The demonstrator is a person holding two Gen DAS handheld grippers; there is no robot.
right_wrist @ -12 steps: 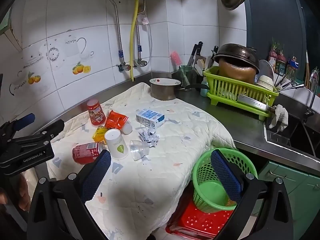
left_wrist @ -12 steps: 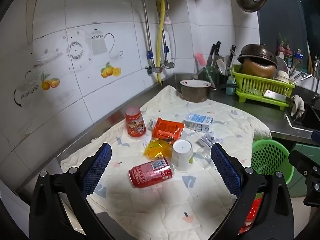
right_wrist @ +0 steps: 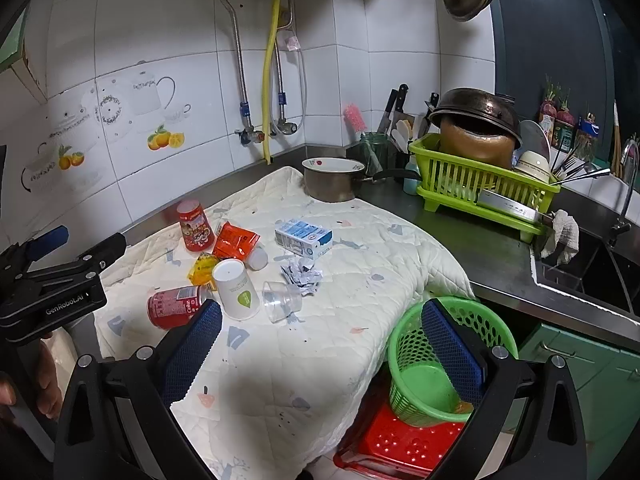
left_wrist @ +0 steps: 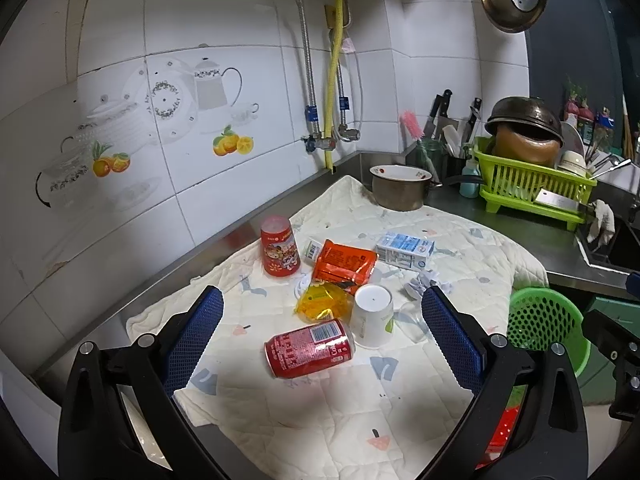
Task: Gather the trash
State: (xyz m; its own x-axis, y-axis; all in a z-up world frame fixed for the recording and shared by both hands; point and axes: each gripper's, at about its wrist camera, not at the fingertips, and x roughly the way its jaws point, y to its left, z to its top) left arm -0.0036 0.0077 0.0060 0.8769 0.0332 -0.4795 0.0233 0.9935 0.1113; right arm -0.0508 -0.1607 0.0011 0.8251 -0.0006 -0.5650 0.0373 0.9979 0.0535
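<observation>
Left wrist view: both claws point(left_wrist: 322, 322) point(right_wrist: 322, 340) gape wide, holding nothing.

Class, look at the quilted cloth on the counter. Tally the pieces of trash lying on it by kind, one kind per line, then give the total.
Cups: 3, a red printed cup, a white paper cup, a clear plastic cup
Cans: 1, the red can
Cartons: 1, the blue and white carton
Snack wrappers: 2, orange and yellow
Crumpled paper: 1
Small white bottle: 1
Total: 9
</observation>
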